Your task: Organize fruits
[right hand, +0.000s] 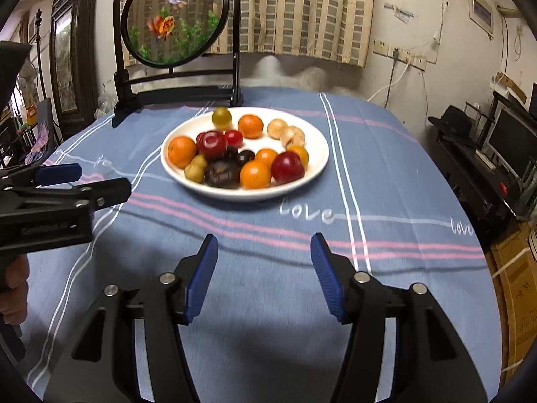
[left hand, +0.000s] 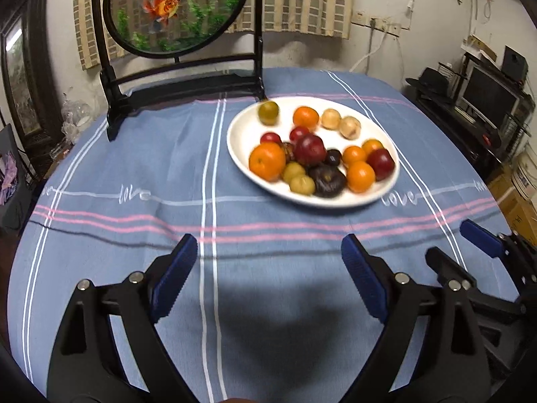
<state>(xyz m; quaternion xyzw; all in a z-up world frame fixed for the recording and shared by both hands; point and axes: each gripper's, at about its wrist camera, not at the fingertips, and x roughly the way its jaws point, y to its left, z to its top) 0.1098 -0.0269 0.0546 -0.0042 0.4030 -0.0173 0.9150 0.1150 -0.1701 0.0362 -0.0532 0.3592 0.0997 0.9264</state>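
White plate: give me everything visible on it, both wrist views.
The white plate is a shallow round dish with a smooth, glossy raised rim, ceramic by the look of it. It sits flat on the blue striped tablecloth, in front of the black-framed goldfish screen. It holds a loose mix of fruits: oranges, red, dark purple, yellow-green and pale tan ones, most clustered toward the near side. One green fruit at the far rim is motion-blurred. Neither gripper touches the plate.

A round glass goldfish panel in a black wooden stand (right hand: 174, 16) sits at the far edge of the blue striped tablecloth (right hand: 386, 181). Behind hangs a beige checked curtain (right hand: 302, 10). A black hat (right hand: 453, 121) rests on the dark shelf at right.
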